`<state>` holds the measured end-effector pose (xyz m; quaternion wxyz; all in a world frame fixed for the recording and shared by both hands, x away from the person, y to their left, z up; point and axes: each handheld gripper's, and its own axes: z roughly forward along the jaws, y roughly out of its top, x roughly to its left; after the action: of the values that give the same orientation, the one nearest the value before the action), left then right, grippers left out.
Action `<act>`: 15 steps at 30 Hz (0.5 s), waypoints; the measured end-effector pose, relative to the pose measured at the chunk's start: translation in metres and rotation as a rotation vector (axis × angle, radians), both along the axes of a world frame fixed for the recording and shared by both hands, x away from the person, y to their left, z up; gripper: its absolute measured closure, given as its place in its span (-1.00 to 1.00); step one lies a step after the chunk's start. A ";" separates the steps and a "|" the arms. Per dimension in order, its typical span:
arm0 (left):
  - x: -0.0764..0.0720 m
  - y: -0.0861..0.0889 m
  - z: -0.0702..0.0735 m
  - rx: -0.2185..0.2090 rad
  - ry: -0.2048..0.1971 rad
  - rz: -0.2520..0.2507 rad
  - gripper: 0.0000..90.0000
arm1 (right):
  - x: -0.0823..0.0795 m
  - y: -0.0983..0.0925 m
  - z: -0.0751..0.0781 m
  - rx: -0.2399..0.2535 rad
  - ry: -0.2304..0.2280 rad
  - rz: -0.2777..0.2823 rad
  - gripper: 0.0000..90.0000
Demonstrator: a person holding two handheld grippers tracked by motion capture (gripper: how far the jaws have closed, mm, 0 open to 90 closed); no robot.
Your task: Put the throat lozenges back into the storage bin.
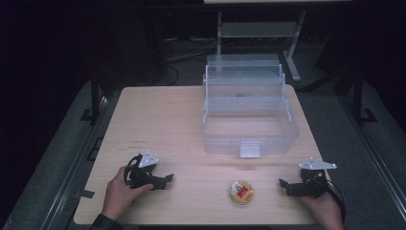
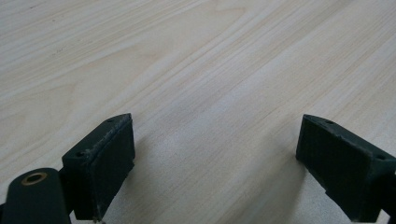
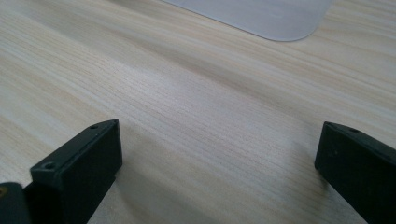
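Currently both grippers rest near the table's (image 1: 158,112) front edge, left gripper (image 1: 167,179) and right gripper (image 1: 282,183) jaws wide, empty; round container (image 1: 241,192) between them, clear box (image 1: 250,115) toward far edge.

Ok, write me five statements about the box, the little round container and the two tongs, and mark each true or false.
1. The clear plastic box on the wooden table stands open. True.
2. The small round container lies inside the box. False: it sits on the table in front of the box, between the two tongs.
3. The left tongs are open with nothing between the jaws. True.
4. The right tongs are shut on the container. False: they are open and apart from it.
5. The container is nearer to the right tongs than to the left. True.
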<state>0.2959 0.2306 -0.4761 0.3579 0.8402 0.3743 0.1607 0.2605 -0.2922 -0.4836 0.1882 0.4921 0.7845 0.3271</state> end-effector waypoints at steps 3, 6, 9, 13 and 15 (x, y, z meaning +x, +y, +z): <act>0.000 0.000 0.000 0.000 0.000 0.000 -0.76 | 0.000 0.000 0.000 0.001 0.000 0.002 -1.00; 0.000 0.000 0.000 0.001 -0.001 0.000 -0.76 | 0.001 -0.001 0.000 0.002 0.001 0.009 -1.00; 0.000 0.000 0.000 0.001 -0.001 0.000 -0.76 | 0.001 -0.001 0.000 0.002 0.003 0.014 -1.00; 0.000 0.000 0.000 0.000 -0.001 0.002 -0.76 | 0.003 0.000 0.002 -0.012 0.025 0.016 -1.00; 0.000 0.000 0.000 0.001 0.000 0.001 -0.76 | 0.004 0.001 0.003 -0.016 0.035 0.014 -1.00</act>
<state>0.2957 0.2308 -0.4761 0.3573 0.8401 0.3747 0.1614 0.2649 -0.2908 -0.4806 0.1763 0.4906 0.7937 0.3135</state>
